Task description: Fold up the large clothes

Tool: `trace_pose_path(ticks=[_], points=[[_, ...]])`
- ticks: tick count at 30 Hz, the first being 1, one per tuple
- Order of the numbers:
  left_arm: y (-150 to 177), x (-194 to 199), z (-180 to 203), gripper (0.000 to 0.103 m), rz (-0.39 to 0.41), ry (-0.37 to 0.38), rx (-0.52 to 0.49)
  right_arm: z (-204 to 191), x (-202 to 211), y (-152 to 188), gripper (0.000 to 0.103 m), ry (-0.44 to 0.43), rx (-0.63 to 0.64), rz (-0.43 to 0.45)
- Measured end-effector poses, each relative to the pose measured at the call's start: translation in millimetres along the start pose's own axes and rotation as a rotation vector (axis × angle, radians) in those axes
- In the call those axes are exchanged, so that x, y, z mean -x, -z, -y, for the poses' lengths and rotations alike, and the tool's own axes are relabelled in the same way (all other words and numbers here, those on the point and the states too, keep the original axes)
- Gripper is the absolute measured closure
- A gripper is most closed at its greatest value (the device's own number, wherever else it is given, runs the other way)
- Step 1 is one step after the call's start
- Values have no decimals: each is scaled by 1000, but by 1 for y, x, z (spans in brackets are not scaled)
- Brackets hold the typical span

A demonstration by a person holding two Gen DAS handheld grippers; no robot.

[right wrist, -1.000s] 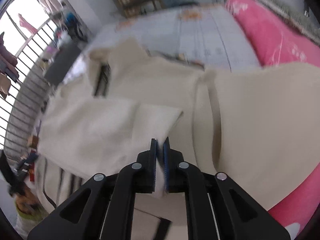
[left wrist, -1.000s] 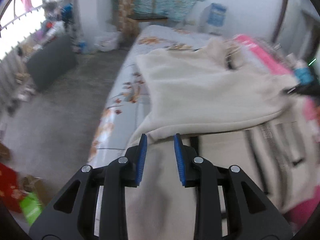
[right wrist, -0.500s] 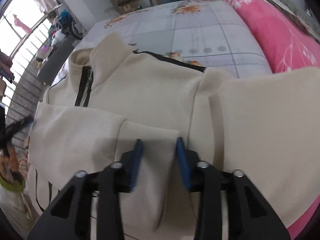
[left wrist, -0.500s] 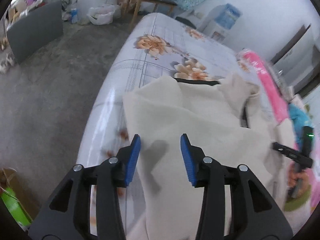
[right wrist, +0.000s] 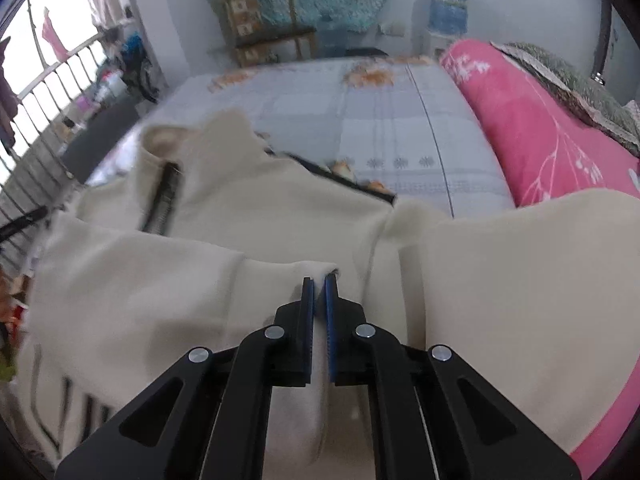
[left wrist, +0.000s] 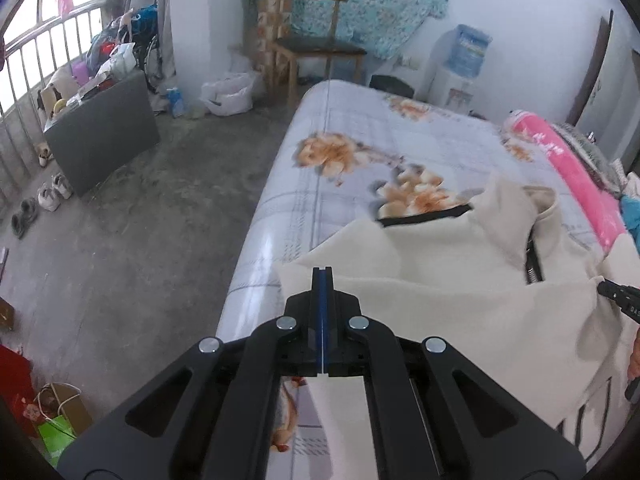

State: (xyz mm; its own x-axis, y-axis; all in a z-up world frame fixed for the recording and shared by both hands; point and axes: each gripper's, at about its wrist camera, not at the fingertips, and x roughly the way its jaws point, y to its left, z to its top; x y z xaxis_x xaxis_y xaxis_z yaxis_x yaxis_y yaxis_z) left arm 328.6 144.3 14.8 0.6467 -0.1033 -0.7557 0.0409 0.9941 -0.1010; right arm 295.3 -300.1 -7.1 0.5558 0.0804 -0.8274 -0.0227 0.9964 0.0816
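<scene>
A cream zip jacket [left wrist: 440,300] lies spread on the flowered bed sheet [left wrist: 340,128], collar toward the far end and one sleeve folded across its chest. My left gripper [left wrist: 322,274] is shut, its blue pads pressed together on the folded edge near the jacket's left corner. In the right wrist view the jacket [right wrist: 200,240] fills the foreground. My right gripper [right wrist: 319,280] is shut on the end of the folded sleeve, and a strip of cream cloth shows between its pads. A black fingertip of the right gripper [left wrist: 620,300] pokes in at the left view's right edge.
A pink quilt [right wrist: 540,132] runs along the bed's right side, with more cream cloth [right wrist: 520,280] draped against it. Bare concrete floor [left wrist: 160,240] lies left of the bed, with a grey box [left wrist: 104,128], shoes [left wrist: 40,200], a wooden chair [left wrist: 316,40] and a water dispenser [left wrist: 464,60].
My left gripper travelled along the bed to the jacket's left edge and closed there. My right gripper let go of the sleeve end, opened, then closed on it again.
</scene>
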Motion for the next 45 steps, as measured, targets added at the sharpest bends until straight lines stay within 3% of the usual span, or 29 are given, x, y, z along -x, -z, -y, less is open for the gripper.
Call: trace_pose_path(ticks=[2, 5, 7, 9, 12, 14, 16, 20, 21, 23, 25, 27, 31, 32, 37, 40, 43, 45], points=[[5, 5, 3, 103, 2, 4, -21, 5, -3, 1, 93, 10, -21, -13], [13, 23, 11, 97, 10, 79, -52, 4, 22, 3, 89, 13, -28, 15], [19, 36, 23, 82, 2, 145, -91, -6, 41, 6, 85, -14, 20, 44], [28, 37, 35, 75, -48, 221, -112, -22, 51, 13, 80, -58, 85, 45], [43, 25, 50, 63, -138, 266, -122, -44, 47, 29, 78, -105, 155, -26], [56, 11, 57, 51, -190, 236, -147, -51, 34, 43, 73, -62, 184, -82], [64, 9, 60, 51, -152, 201, -190, -46, 31, 52, 64, -47, 165, -91], [64, 13, 67, 47, -148, 135, -233, -40, 41, 53, 61, -42, 113, -126], [61, 16, 70, 37, -141, 110, -246, -42, 46, 49, 60, -46, 114, -117], [54, 20, 77, 33, -125, 94, -262, -53, 54, 41, 56, -70, 138, -81], [47, 22, 85, 23, -126, 99, -262, -66, 55, 37, 42, -75, 162, -52], [45, 19, 94, 19, -132, 91, -254, -78, 45, 32, 39, -87, 180, -49], [55, -4, 102, 18, -217, 41, -218, -88, 11, 41, 37, -9, 205, -134], [57, -5, 102, 18, -224, 28, -212, -89, 16, 42, 36, 8, 219, -112], [63, 29, 115, 16, -148, 18, -215, -90, 52, 57, 32, -12, 209, -71], [72, 29, 133, 14, -173, -2, -222, -85, 40, 71, 30, 36, 196, -105], [89, 15, 150, 14, -235, -13, -232, -80, 41, 75, 29, 45, 181, -82], [96, 19, 158, 13, -182, -57, -234, -78, 57, 76, 29, 40, 149, -68]])
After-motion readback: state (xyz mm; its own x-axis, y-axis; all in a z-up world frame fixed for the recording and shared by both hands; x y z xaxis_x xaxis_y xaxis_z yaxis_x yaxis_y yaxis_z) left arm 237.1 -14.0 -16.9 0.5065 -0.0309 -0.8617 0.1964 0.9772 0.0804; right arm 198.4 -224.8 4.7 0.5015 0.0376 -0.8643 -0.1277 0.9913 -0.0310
